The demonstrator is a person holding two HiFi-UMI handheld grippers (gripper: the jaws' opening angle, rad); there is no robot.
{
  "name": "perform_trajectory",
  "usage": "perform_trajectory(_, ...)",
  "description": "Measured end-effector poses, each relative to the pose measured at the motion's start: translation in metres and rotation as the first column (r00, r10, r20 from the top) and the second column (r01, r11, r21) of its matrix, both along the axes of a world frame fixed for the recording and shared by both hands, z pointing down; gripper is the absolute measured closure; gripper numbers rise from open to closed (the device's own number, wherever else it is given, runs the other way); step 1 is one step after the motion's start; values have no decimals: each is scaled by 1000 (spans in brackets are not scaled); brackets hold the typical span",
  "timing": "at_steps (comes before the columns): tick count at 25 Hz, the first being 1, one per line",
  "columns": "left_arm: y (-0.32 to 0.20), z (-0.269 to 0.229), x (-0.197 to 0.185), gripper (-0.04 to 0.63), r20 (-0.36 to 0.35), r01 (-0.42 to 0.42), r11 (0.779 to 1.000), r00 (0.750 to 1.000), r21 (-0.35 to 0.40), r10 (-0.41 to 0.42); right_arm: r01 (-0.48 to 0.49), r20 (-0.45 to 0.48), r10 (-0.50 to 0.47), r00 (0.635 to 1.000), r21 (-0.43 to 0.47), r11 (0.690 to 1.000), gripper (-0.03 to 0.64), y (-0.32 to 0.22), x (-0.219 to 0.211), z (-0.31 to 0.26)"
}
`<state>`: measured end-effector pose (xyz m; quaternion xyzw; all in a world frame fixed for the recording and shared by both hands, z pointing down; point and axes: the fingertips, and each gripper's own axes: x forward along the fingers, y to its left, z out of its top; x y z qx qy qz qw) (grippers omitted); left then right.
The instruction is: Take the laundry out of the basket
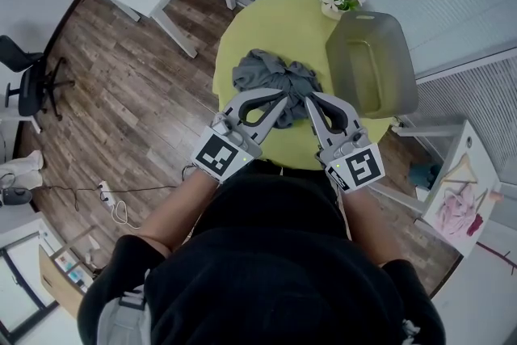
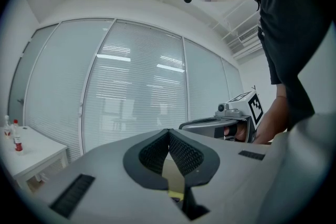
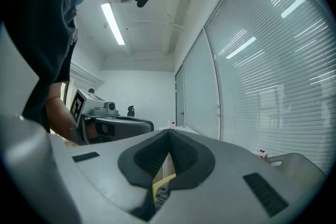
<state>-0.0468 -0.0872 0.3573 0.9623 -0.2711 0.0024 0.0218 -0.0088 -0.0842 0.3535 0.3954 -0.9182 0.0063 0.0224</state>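
The laundry (image 1: 275, 77), a crumpled grey heap, lies on the yellow round table (image 1: 266, 20), outside the basket (image 1: 401, 65) and just to its left. The heap's long axis runs across the table, left to right as the head view shows it. From what I can see the basket interior is bare, so I judge the removal step done or nearly so.

Both grippers point level at the near edge of the heap.
- The left gripper (image 1: 283, 98) has its tips over the heap's near middle.
- The right gripper (image 1: 310, 99) has its tips at the heap's near right edge, on the basket side.

Each gripper view shows its jaws closed pad to pad with nothing clamped between them.

I rate the two hands about equally near the cloth. The right hand is the nearer to the basket, so any check of the basket falls to that hand.
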Motion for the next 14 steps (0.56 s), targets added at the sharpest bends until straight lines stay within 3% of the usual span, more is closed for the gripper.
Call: perform_trajectory(14, -3, 0, -4, 586, 4, 10, 1000, 1000, 10, -10, -7, 3, 7, 1000, 3, 1000, 594, -1, -2, -2)
